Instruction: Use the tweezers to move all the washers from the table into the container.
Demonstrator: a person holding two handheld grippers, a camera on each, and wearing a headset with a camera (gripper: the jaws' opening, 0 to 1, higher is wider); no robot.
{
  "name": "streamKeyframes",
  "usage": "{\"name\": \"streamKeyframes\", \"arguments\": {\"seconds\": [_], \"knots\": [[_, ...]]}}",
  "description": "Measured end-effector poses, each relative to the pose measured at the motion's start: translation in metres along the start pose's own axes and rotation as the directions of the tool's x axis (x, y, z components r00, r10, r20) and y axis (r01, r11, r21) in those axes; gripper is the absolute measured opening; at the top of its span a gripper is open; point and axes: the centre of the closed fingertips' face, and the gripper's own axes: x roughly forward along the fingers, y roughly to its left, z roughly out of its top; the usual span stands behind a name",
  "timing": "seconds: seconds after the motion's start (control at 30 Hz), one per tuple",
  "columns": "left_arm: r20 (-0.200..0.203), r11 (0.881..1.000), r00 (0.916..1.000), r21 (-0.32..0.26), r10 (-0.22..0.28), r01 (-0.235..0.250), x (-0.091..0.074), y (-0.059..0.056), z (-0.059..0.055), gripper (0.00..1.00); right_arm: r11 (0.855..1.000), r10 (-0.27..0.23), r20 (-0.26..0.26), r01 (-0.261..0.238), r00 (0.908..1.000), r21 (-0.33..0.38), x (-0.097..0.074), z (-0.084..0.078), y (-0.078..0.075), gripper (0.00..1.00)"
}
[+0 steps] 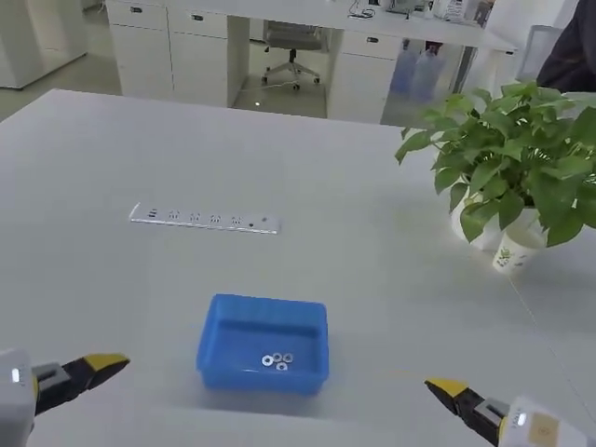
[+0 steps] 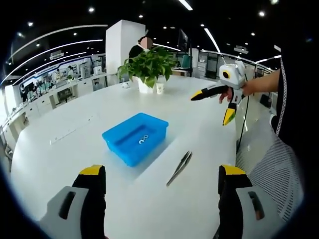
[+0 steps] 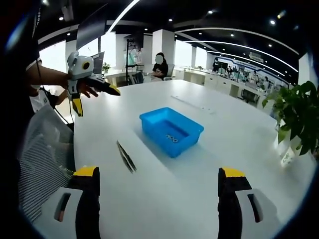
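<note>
Evidently the small silver washers (image 1: 277,359) are collected in the blue plastic container (image 1: 265,307), so the slim metal tweezers (image 2: 180,167) are laid beside it. The left gripper (image 2: 162,174) and right gripper (image 3: 158,174) are held empty, jaws apart.

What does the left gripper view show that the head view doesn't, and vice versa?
Left gripper view: the tweezers, lying on the table beside the blue container, with neither claw on them. Head view: an office chair and white cabinets beyond the table. Both: the container with washers in it, the potted plant, and the left claw and right claw, each open and holding nothing.
</note>
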Motion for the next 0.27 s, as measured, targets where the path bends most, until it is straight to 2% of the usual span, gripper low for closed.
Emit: {"name": "streamKeyframes", "arguments": {"seconds": [0.27], "knots": [[-0.002, 1.0, 1.0, -0.002, 0.002, -0.002, -0.0002, 0.0013, -0.0009, 0.99, 1.0, 0.005, -0.006, -0.005, 1.0, 0.003, 0.0009, -0.0019, -0.0018, 1.0]]}}
